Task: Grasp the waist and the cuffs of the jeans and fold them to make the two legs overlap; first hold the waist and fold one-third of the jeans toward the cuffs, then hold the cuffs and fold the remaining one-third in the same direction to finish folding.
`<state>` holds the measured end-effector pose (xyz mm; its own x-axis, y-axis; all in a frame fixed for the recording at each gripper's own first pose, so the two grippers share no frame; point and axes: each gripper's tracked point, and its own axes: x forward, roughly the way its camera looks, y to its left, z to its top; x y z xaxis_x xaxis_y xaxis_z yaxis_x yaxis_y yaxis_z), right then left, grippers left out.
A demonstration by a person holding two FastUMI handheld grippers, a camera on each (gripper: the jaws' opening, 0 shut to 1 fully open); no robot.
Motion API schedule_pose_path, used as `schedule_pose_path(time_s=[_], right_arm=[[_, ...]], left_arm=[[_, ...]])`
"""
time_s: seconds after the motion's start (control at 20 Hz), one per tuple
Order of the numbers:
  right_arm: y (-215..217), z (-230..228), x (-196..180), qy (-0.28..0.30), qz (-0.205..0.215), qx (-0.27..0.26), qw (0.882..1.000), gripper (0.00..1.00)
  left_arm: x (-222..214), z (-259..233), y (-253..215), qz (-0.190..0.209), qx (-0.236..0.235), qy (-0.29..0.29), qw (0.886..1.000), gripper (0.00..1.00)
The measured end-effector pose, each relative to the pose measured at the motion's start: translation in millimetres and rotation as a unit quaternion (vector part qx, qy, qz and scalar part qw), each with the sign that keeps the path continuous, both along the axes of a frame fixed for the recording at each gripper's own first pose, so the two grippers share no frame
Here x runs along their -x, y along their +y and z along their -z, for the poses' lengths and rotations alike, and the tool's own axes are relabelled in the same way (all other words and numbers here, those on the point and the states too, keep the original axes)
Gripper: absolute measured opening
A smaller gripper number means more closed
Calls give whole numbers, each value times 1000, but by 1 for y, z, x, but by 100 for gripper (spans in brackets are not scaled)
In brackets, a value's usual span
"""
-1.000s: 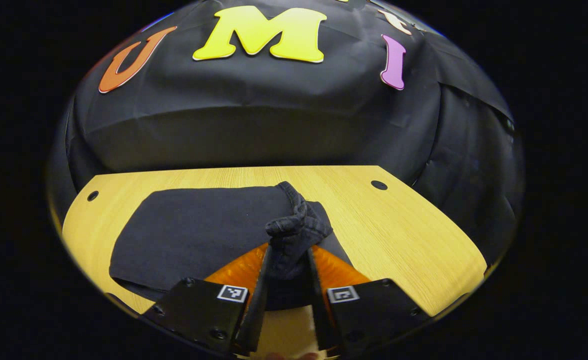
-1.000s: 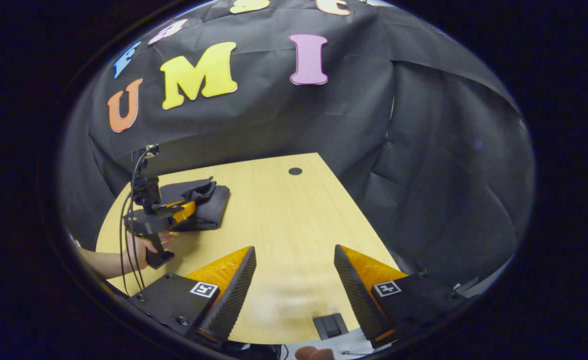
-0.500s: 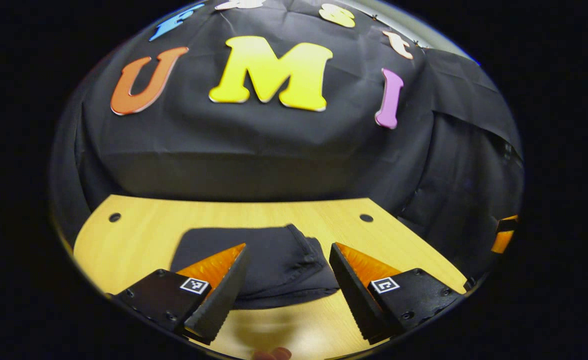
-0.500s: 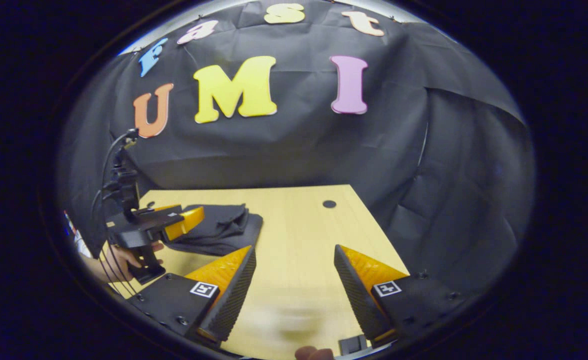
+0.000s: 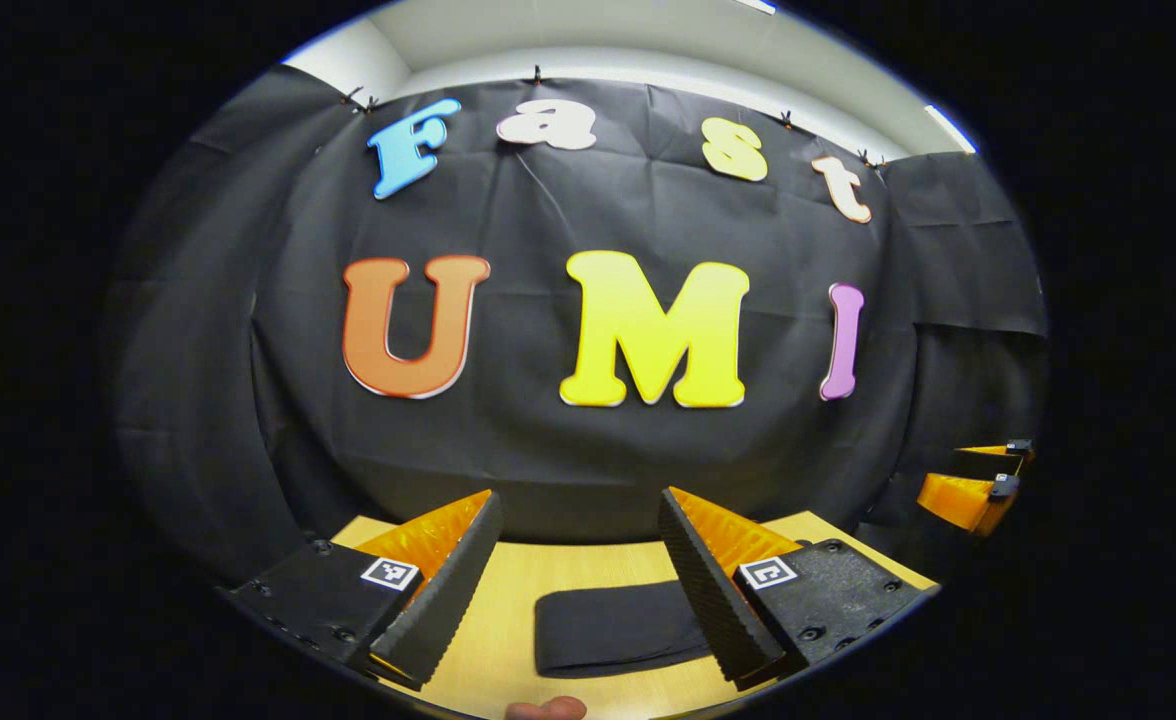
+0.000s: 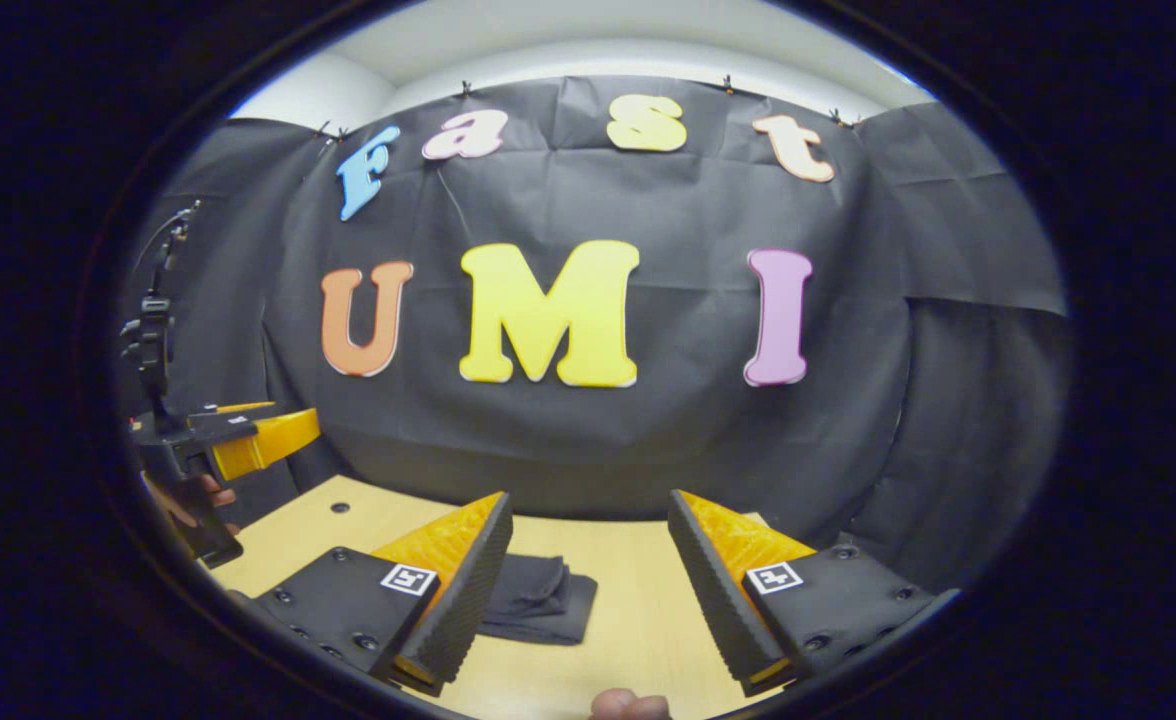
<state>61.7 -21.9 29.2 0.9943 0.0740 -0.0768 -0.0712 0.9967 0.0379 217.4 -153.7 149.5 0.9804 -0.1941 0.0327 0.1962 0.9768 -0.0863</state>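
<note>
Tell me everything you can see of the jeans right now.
The jeans look like dark, near-black cloth, folded into a compact flat bundle lying on the wooden table. In the left gripper view they show as a low band with a rounded folded edge on its left. In the right gripper view, layered folds bunch at the top. Nothing grips them: the left gripper and right gripper are both open, held above and back from the bundle. Waist and cuffs cannot be told apart.

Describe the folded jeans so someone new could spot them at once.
Start at the light wooden table in front of the black cloth wall. The jeans lie on it as a compact dark folded bundle, between and beyond the open left gripper. It is the one soft dark thing lying on the pale tabletop.
</note>
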Motion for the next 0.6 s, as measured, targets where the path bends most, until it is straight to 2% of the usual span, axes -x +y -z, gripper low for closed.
schedule_pose_path(time_s=[0.1, 0.15, 0.2, 0.55, 0.6], right_arm=[[15, -7, 3, -14, -3, -2, 1000, 94], [23, -7, 8, -16, -8, -2, 1000, 94], [28, -7, 11, -20, -10, 0, 1000, 94], [33, 5, 38, -37, 6, 2, 999, 94], [34, 7, 41, -34, 6, 1, 999, 96]], left_arm=[[15, -9, 11, -13, 9, -8, 1000, 100], [22, -9, 13, -14, 15, -7, 1000, 92], [29, -9, 17, -14, 18, -4, 1000, 99], [66, 12, 24, -26, 30, 7, 999, 99], [67, 16, 25, -28, 29, 8, 999, 92]])
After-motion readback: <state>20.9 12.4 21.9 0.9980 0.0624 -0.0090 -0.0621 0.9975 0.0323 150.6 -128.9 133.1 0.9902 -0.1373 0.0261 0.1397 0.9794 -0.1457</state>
